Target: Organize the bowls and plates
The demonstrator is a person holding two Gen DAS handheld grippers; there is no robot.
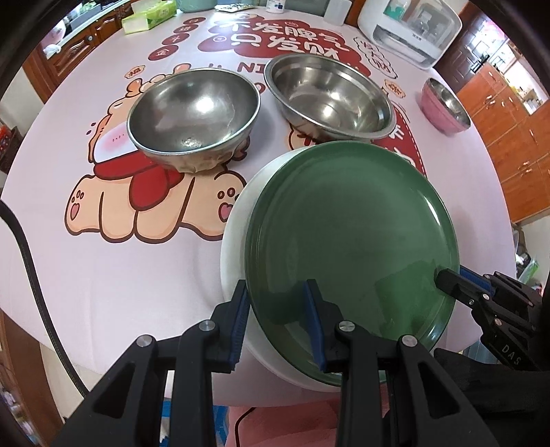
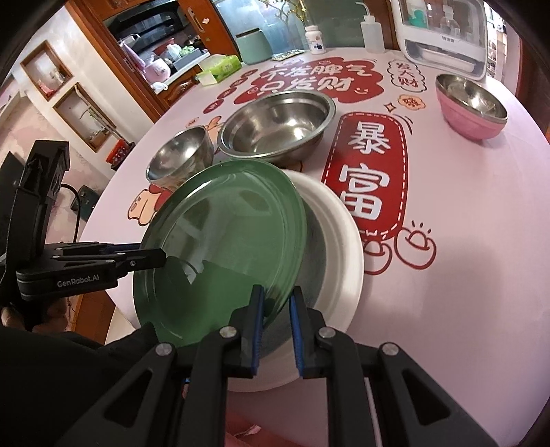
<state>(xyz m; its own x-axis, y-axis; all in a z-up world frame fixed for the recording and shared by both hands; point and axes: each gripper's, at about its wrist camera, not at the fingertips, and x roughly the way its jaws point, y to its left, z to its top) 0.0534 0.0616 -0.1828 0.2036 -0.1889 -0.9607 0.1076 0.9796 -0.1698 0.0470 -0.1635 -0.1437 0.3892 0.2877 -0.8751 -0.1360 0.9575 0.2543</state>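
A green plate [image 1: 350, 247] is held tilted over a white plate [image 1: 237, 220] near the table's front edge. My left gripper [image 1: 278, 319] straddles the green plate's near-left rim, its fingers wide apart. My right gripper [image 2: 276, 330] is shut on the green plate's [image 2: 223, 237] rim, above the white plate [image 2: 337, 247]. The right gripper also shows in the left wrist view [image 1: 447, 278], and the left gripper in the right wrist view [image 2: 161, 256]. Two steel bowls [image 1: 192, 113] [image 1: 330, 96] stand behind the plates. A pink bowl [image 1: 445, 106] stands far right.
The round table [image 1: 120, 292] has a pink printed cloth. A white appliance [image 1: 412, 27], a tissue box [image 1: 147, 15], a squeeze bottle [image 2: 373, 32] and a green canister [image 2: 254, 46] stand along the far edge. Wooden cabinets surround the table.
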